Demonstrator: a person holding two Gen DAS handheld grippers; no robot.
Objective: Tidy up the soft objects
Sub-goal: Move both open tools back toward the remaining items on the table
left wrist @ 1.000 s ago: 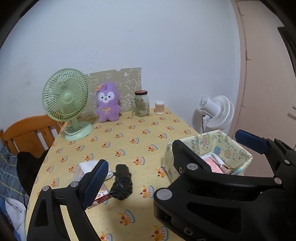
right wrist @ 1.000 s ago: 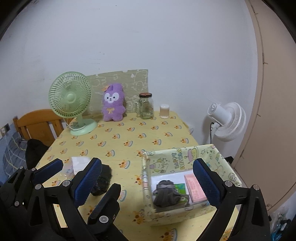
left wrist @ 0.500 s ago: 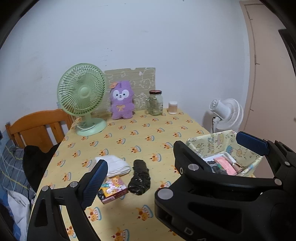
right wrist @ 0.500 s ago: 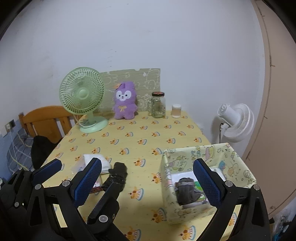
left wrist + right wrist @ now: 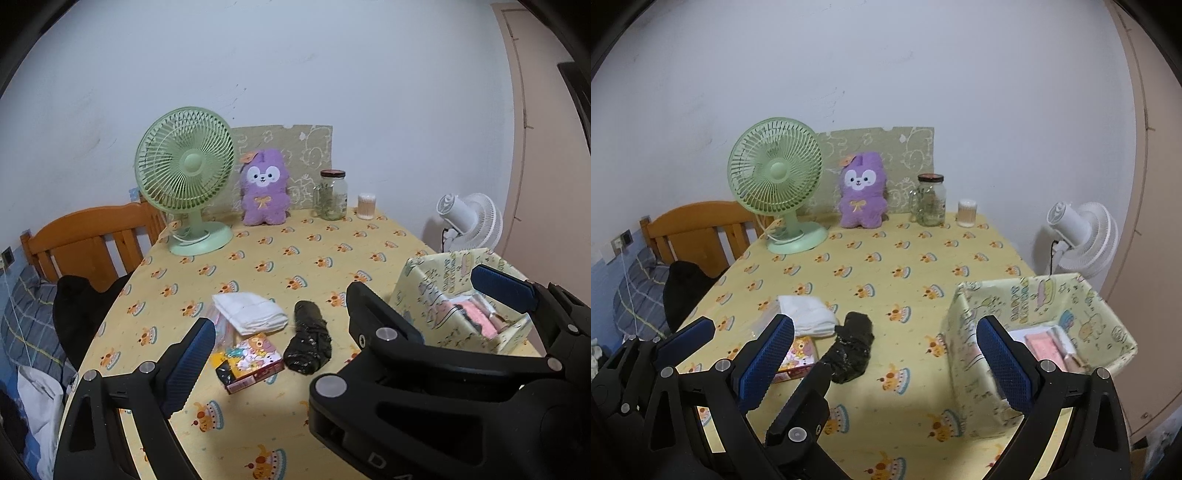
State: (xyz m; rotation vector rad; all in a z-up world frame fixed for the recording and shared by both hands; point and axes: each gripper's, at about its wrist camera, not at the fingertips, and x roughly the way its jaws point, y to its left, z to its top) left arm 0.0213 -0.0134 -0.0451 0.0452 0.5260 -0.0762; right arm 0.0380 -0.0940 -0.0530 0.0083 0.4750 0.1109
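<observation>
You have pulled both grippers back, left gripper and right gripper spread and empty (nothing held); the black bundle waits beside the box.

Your left gripper has jaws spread wide, nothing between the pads. Your right gripper is likewise spread wide and empty, sitting just right of the left one, both pointing forward, level.

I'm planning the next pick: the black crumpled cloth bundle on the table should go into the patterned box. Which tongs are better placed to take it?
Left, probably. The black crumpled cloth bundle lies between the open left tongs, while the open right tongs frame the patterned fabric box.
</observation>
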